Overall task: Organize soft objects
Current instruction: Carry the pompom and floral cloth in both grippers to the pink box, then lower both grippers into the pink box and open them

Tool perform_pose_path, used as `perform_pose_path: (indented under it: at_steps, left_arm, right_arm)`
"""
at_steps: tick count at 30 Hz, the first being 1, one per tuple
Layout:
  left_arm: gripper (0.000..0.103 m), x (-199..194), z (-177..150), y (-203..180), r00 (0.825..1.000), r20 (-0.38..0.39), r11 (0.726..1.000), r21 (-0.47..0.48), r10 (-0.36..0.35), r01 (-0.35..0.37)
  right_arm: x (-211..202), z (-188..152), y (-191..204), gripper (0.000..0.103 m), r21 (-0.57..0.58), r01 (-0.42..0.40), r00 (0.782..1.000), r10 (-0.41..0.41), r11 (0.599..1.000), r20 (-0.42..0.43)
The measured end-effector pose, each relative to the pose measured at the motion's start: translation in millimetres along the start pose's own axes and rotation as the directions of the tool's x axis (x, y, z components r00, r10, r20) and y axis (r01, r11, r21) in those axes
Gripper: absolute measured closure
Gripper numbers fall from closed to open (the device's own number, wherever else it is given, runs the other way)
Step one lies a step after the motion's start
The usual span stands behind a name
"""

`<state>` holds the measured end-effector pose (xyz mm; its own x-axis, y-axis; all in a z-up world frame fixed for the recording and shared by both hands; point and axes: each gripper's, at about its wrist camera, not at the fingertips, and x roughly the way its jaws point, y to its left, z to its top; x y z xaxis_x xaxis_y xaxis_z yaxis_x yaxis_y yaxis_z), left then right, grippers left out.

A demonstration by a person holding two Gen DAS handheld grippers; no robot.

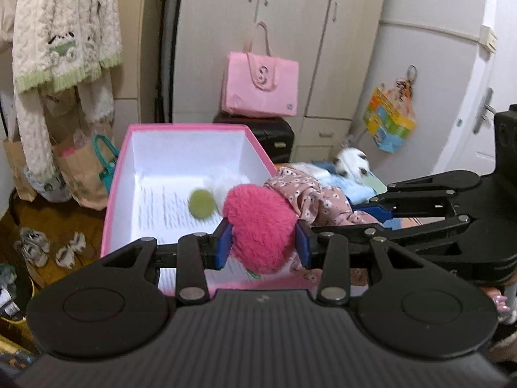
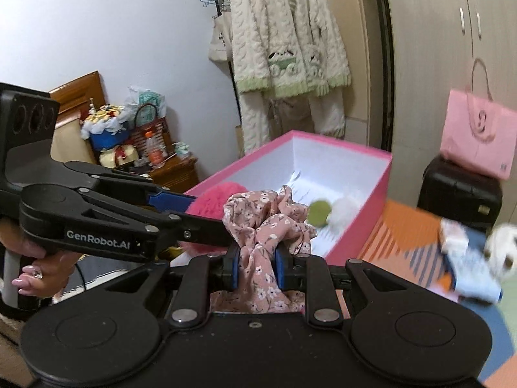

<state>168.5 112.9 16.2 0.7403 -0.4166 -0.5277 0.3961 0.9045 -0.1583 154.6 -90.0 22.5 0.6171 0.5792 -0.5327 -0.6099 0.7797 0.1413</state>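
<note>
Pompom (image 1: 258, 226) fills left tongs (image 1: 263, 242); right tongs (image 2: 257, 268) pinch floral scrunchie (image 2: 261, 226), lower half hidden.

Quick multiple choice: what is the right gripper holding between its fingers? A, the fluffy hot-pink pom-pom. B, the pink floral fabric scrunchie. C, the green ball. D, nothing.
B: in the right wrist view the right gripper is pinched on the pink floral scrunchie, while the left gripper holds the hot-pink pom-pom.
</note>
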Motion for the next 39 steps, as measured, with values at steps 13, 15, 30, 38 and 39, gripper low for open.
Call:
perform_pose_path:
  at_steps: [13, 15, 30, 38, 39]
  left_arm:
    - [0.064, 72.6, 30.7, 58.4, 0.995, -0.094, 0.997, -0.07, 0.04, -0.046]
    - [0.064, 82.6, 36.6, 65.0, 0.993, -0.106, 0.997, -0.058, 0.051, -0.058]
    - [0.063, 149.0, 55.3, 81.2, 0.967, -0.204, 0.989, 0.05, 0.149, -0.142]
    - [0.05, 155.5, 54.8, 74.7, 0.945, -0.229, 0.972, 0.076, 0.235, -0.223]
    - [0.049, 155.0, 54.3, 75.5, 0.944, -0.228, 0.971, 0.069, 0.238, -0.228]
  right_arm:
    - [78.7, 52.6, -32.6, 0.076, -0.045, -0.023, 0.998, 0.021, 0.999, -0.06]
    - [90.4, 60.9, -40.5, 0.076, -0.056, -0.029, 0.998, 0.026, 0.998, -0.065]
    - [163.1, 85.2, -86.8, 0.076, -0.143, -0.007, 0.994, -0.008, 0.99, -0.106]
    - [183.1, 81.1, -98.3, 0.066, -0.154, 0.019, 0.989, -0.041, 0.988, -0.141]
    - [183.2, 80.1, -98.7, 0.062, -0.158, 0.031, 0.989, -0.053, 0.987, -0.137]
